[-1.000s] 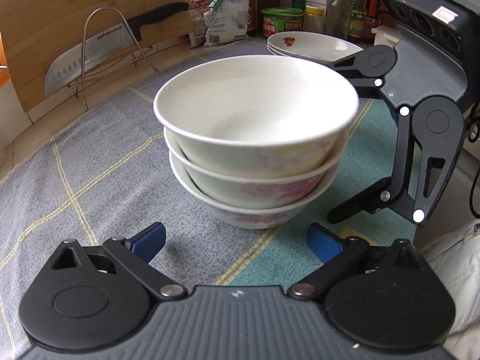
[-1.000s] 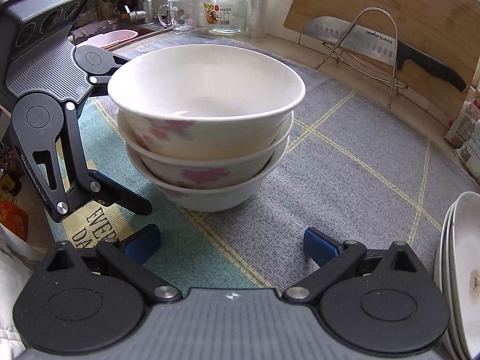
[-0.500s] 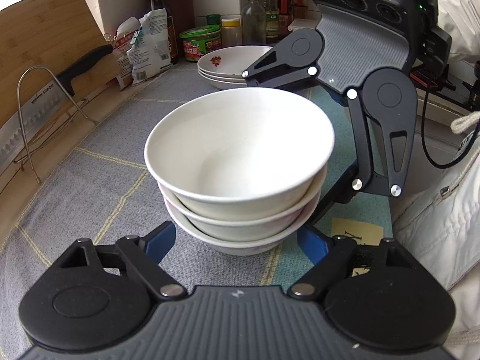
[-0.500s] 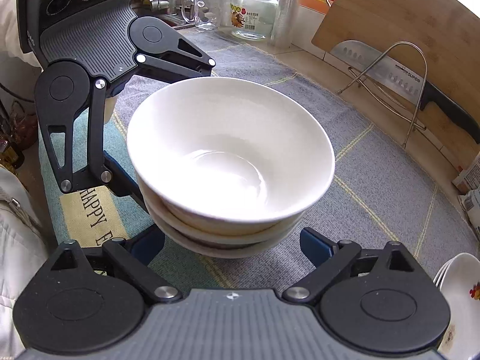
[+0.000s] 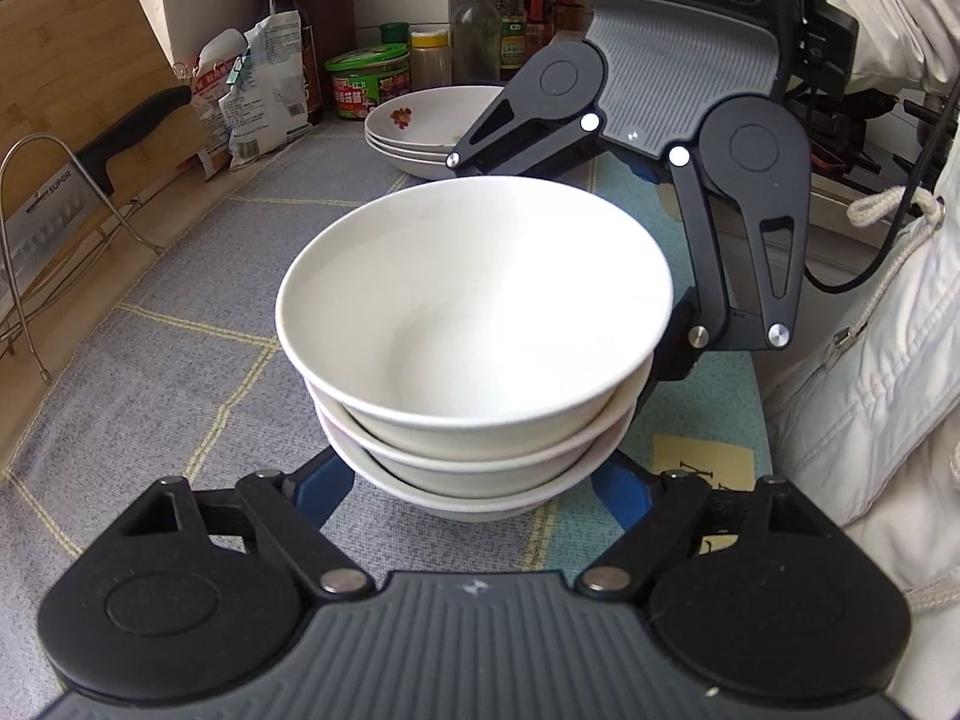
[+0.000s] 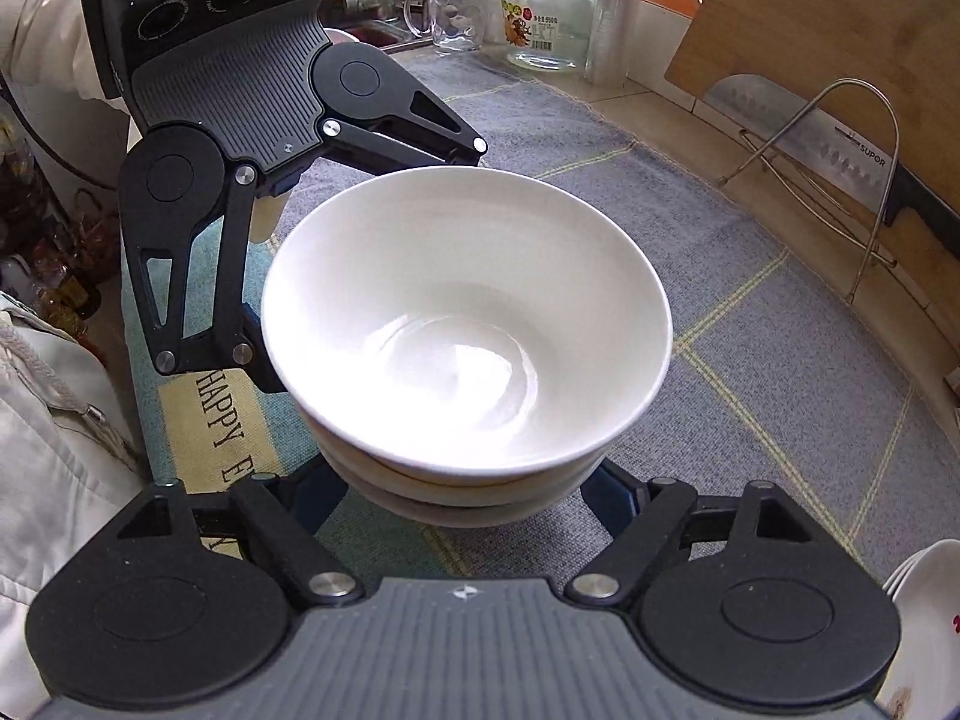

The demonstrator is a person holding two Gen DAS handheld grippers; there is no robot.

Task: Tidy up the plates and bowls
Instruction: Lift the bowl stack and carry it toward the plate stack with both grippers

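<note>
A stack of three white bowls [image 5: 474, 324] with pink flower prints stands on the grey mat; it also shows in the right wrist view [image 6: 465, 324]. My left gripper [image 5: 474, 489] is open, its blue-padded fingers on either side of the bottom bowl. My right gripper [image 6: 465, 495] is open the same way from the opposite side. Whether the pads touch the bowl is hidden by the stack. A stack of white plates [image 5: 429, 126] sits behind the bowls, and its edge shows in the right wrist view [image 6: 924, 606].
A cleaver on a wire rack [image 5: 54, 204] leans against a wooden board [image 6: 798, 30]. Food bags, jars and bottles [image 5: 372, 81] line the back wall. A glass mug and jar [image 6: 549, 18] stand near the sink. A person in white [image 5: 870, 372] stands at the counter edge.
Both grippers have moved in and risen over the stack, so their open fingers now straddle the bottom bowl from opposite sides. The bowls have stayed in place.
</note>
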